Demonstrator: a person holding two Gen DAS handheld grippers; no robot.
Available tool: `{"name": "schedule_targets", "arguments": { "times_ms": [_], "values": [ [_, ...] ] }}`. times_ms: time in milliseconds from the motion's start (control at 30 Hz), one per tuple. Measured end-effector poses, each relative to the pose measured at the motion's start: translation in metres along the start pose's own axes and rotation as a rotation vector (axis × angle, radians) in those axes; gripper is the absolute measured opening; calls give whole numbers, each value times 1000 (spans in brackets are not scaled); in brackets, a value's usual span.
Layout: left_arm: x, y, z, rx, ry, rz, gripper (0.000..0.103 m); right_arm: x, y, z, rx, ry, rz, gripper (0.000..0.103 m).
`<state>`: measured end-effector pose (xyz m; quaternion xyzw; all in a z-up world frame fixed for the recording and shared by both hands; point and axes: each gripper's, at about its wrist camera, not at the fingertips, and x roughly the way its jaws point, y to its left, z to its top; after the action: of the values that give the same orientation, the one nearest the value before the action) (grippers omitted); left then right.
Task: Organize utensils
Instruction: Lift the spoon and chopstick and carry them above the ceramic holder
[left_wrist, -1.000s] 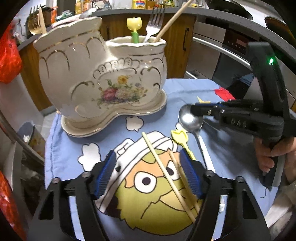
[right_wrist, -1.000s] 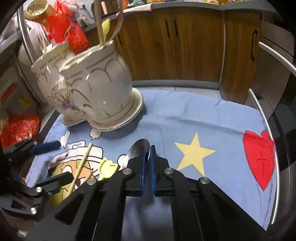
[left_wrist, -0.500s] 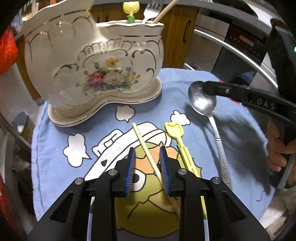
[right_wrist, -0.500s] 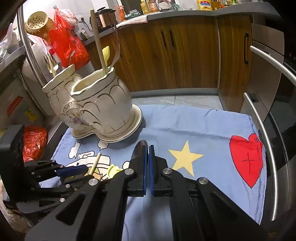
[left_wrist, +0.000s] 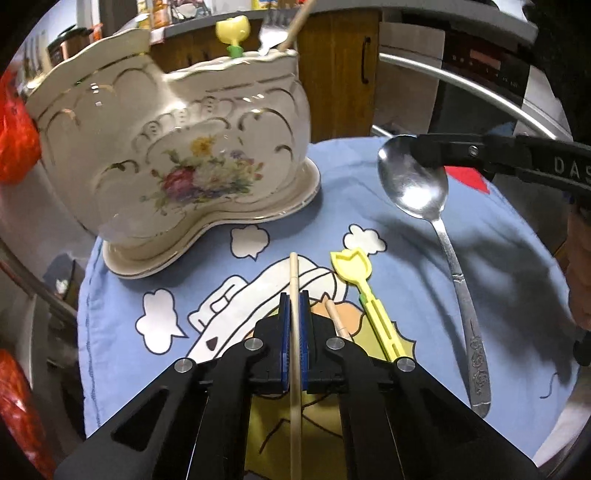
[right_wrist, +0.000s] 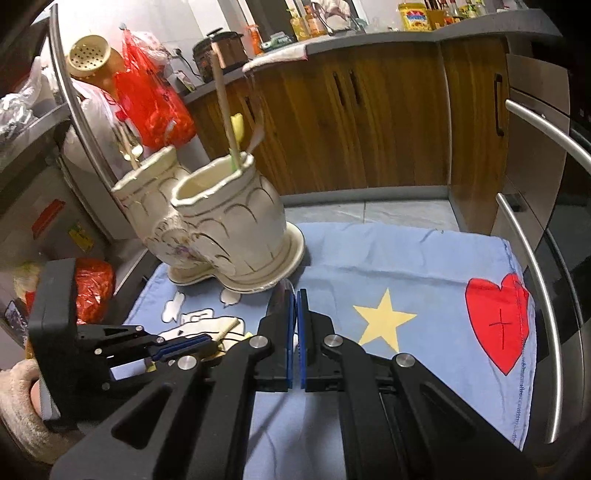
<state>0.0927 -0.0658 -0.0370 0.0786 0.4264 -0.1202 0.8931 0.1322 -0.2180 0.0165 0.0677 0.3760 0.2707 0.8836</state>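
My left gripper (left_wrist: 294, 301) is shut on a wooden chopstick (left_wrist: 294, 273) that points toward the white floral ceramic holder (left_wrist: 177, 166). A second chopstick (left_wrist: 334, 317) and a yellow tulip-topped pick (left_wrist: 360, 288) lie on the cloth to its right. My right gripper (right_wrist: 295, 299) is shut on the bowl of a metal spoon (left_wrist: 417, 188) and holds it off the cloth, handle hanging down. The holder (right_wrist: 229, 225) holds a chopstick, a yellow pick and a fork. The left gripper also shows in the right wrist view (right_wrist: 184, 345).
A blue cartoon cloth (right_wrist: 424, 269) covers the small table. Wooden cabinets (right_wrist: 369, 118) stand behind, an oven with a steel handle (right_wrist: 535, 236) at right, and red plastic bags (right_wrist: 155, 107) at left.
My left gripper has closed on the chopstick and lifted it. My right gripper has raised the spoon off the cloth by its bowl.
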Motion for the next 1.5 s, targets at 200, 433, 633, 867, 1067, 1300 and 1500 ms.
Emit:
{"name": "schedule_targets", "arguments": {
  "times_ms": [200,433,633,867,1067,1300,1500],
  "values": [
    [-32,13,0,-33,-116,-60,5,-20,9,3,-30,-87,3,2],
    [-83,31,1,-66,-310,-68,5,-56,37,5,-151,-262,2,2],
    [-102,44,12,-83,-390,-38,5,-74,60,10,-225,-370,-9,2],
    [-137,68,47,-116,-494,-35,5,-73,67,38,-220,-395,-18,2],
    [-156,96,99,-160,-624,-44,5,-65,75,74,-224,-476,-52,2],
    [-152,116,150,-186,-741,-3,5,-54,75,120,-181,-589,-135,2],
    [-134,125,166,-219,-803,5,5,-53,71,136,-145,-691,-179,2]
  ]
}}
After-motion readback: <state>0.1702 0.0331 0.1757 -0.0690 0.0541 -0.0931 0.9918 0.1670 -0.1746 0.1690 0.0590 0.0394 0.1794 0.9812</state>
